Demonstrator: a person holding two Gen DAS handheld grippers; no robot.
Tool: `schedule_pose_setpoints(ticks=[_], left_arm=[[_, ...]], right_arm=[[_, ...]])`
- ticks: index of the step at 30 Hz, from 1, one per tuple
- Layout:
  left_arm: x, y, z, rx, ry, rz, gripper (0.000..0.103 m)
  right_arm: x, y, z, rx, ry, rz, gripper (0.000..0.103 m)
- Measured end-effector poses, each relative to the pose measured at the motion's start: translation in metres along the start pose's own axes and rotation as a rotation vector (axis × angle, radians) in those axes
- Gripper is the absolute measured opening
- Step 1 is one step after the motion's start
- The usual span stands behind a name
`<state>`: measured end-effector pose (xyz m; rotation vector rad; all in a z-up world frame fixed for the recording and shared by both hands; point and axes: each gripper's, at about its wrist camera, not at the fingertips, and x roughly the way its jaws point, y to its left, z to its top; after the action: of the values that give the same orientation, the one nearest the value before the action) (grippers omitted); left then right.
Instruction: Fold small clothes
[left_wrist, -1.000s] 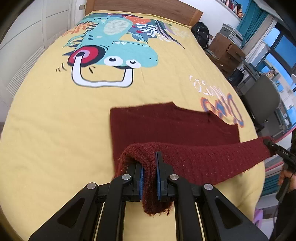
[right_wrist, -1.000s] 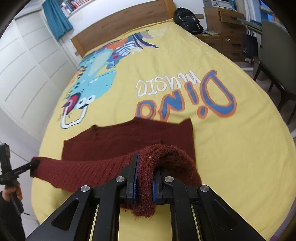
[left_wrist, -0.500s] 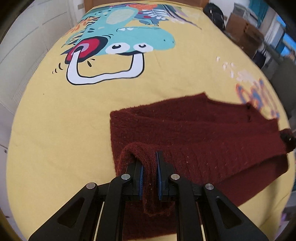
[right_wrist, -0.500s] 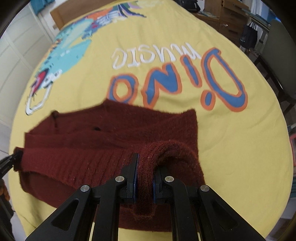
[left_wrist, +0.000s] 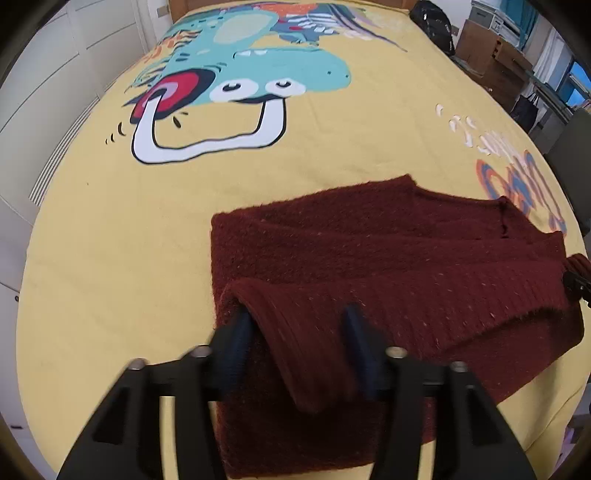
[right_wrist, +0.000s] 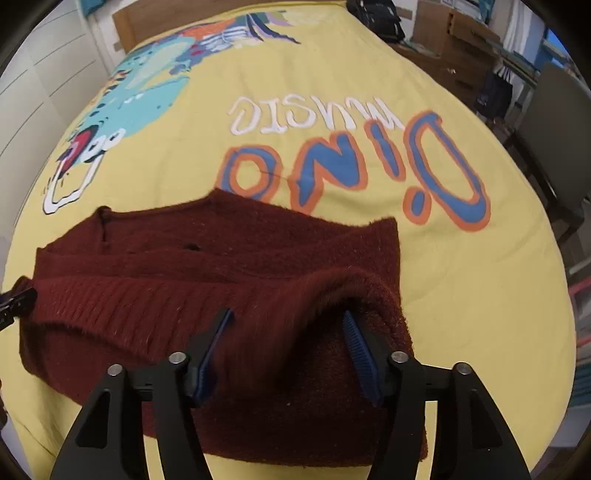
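A dark red knitted garment (left_wrist: 388, 266) (right_wrist: 207, 266) lies folded over on the yellow bedspread (left_wrist: 110, 236). My left gripper (left_wrist: 295, 325) hangs over its left end, jaws opening, blue pads apart; the folded-over ribbed hem (left_wrist: 306, 354) sags loose between them. At the garment's right end my right gripper (right_wrist: 286, 323) is opening too, with a hump of the knit (right_wrist: 332, 291) standing free between its pads. Each gripper's black tip shows at the edge of the other's view.
The bedspread carries a teal dinosaur print (left_wrist: 258, 70) and the words "Dino music" (right_wrist: 354, 162). A wooden headboard (right_wrist: 155, 18) closes the far end. White wardrobe doors (left_wrist: 44, 74) stand on the left; a black bag (left_wrist: 432, 22), cardboard boxes (right_wrist: 461, 33) and a chair (right_wrist: 554, 110) on the right.
Both grippers came down toward the bed with the hem pinched, laying it over the garment. Both then went from shut to open and the knit dropped free.
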<state>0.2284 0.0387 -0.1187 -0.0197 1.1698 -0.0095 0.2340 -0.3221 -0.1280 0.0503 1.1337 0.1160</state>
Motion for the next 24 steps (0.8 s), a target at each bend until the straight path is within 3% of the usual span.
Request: schedule_pose_setpoints(ticks=[1, 2, 5, 8, 13, 15, 17, 21, 24], left_arm=[[-0.004, -0.001, 0.000, 0.000, -0.015, 0.007, 0.075], [-0.009, -0.003, 0.001, 0.002, -0.028, 0.004, 0.080], [-0.021, -0.007, 0.002, -0.008, -0.049, -0.041, 0.082], [-0.032, -0.017, 0.003, 0.018, -0.082, -0.046, 0.094], [-0.036, -0.037, -0.005, 0.056, -0.110, -0.050, 0.094], [-0.033, -0.044, -0.011, 0.067, -0.115, -0.059, 0.102], [-0.027, -0.053, -0.021, 0.085, -0.125, -0.060, 0.102], [-0.007, -0.058, -0.038, 0.095, -0.083, -0.063, 0.102], [0.013, -0.053, -0.050, 0.113, -0.050, -0.017, 0.102]], right_arm=[[-0.004, 0.002, 0.000, -0.003, -0.018, 0.007, 0.079], [-0.008, 0.003, 0.000, -0.001, -0.033, 0.017, 0.081], [-0.017, 0.010, 0.000, -0.002, -0.067, 0.043, 0.083], [-0.026, 0.021, 0.000, -0.019, -0.102, 0.045, 0.090], [-0.029, 0.045, -0.013, -0.074, -0.121, 0.057, 0.091], [-0.026, 0.053, -0.022, -0.090, -0.131, 0.055, 0.091], [-0.019, 0.065, -0.036, -0.123, -0.136, 0.048, 0.091], [0.004, 0.077, -0.063, -0.187, -0.089, 0.023, 0.091], [0.021, 0.069, -0.078, -0.180, -0.058, 0.004, 0.091]])
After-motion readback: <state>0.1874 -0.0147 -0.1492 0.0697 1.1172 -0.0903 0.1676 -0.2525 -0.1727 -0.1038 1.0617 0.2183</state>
